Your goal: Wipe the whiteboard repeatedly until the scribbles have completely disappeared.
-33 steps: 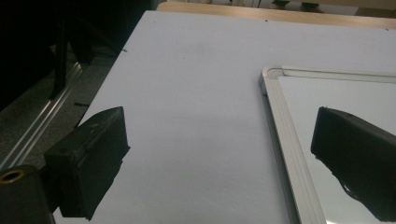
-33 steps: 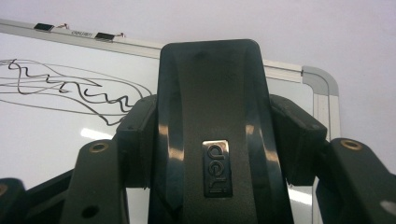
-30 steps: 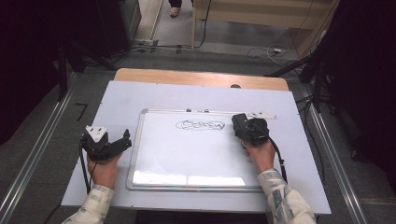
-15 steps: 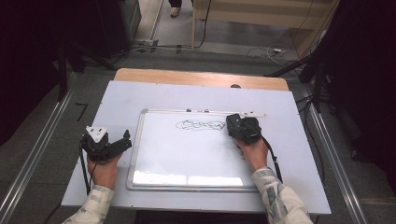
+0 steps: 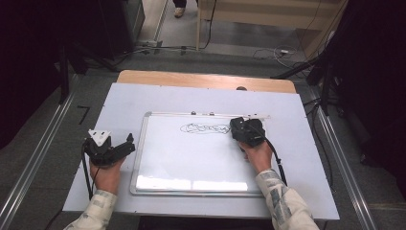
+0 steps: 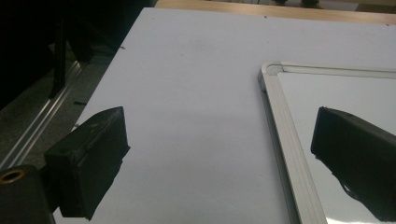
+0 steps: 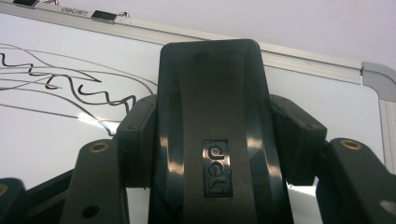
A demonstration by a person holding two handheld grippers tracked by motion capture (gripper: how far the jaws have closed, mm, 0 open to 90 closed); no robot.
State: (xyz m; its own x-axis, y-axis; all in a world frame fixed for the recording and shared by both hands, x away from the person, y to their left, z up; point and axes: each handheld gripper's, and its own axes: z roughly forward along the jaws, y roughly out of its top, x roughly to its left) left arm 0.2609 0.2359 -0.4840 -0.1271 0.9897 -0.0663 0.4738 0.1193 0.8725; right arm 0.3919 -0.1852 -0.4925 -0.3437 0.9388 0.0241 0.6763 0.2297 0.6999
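1. A pale grey counter (image 5: pixel 143 100) takes up the middle, with a wooden edge strip (image 5: pixel 206 80) along its far side.
2. Grey floor (image 5: pixel 239 43) lies beyond, crossed by loose cables (image 5: pixel 282 50).
3. Metal rails (image 5: pixel 33 163) run along both sides.
4. Dark shapes, possibly curtains (image 5: pixel 378 72), flank the room.

Between my right jaws, the black eraser (image 7: pixel 212 140) reads "deli"; beyond them, the whiteboard frame (image 7: pixel 140 31) bears "deli" too.
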